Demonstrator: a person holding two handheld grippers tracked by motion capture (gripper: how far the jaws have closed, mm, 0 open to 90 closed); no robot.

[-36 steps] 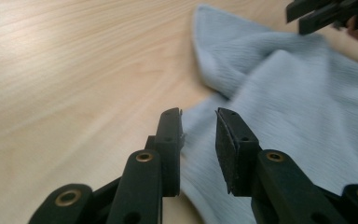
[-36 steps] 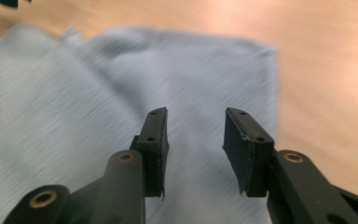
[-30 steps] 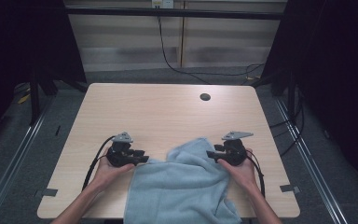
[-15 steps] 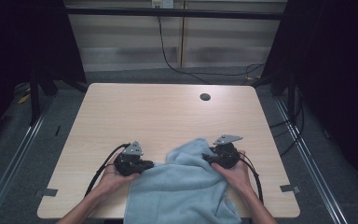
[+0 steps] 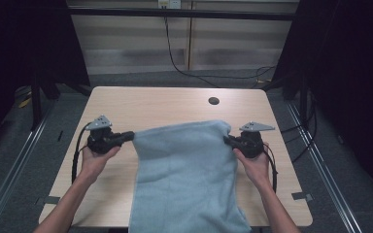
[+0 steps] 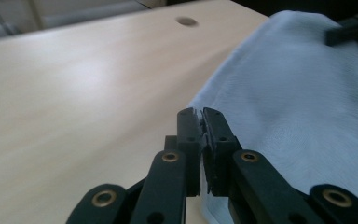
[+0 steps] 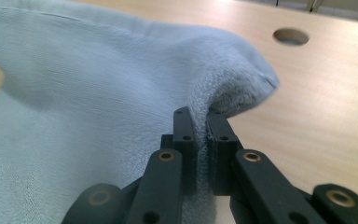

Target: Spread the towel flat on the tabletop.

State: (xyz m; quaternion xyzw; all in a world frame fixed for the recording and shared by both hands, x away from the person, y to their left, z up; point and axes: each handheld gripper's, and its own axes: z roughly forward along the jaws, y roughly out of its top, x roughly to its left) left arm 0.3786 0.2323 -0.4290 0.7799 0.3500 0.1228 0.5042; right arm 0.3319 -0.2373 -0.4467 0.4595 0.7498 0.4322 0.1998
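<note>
A light blue towel (image 5: 184, 174) lies on the wooden table (image 5: 175, 104), and its near end hangs over the front edge. My left gripper (image 5: 132, 136) is shut on the towel's far left corner (image 6: 196, 111). My right gripper (image 5: 227, 139) has just closed and is shut on the far right corner (image 7: 223, 93). The far edge is stretched between the two grippers, slightly above the table. In the left gripper view, cloth (image 6: 298, 107) spreads away to the right of the pinched jaws. In the right gripper view, plush cloth (image 7: 98, 93) bulges over the jaws.
A round cable hole (image 5: 213, 101) sits in the table near the far edge, behind the towel. Bare tabletop lies between the towel and that edge. Cables (image 5: 175, 53) hang behind the table, and metal rails (image 5: 24, 145) run along both sides.
Both hands have risen and moved apart, the left farther. The towel's far edge, bunched between the grippers before, is now pulled out straight and lifted.
</note>
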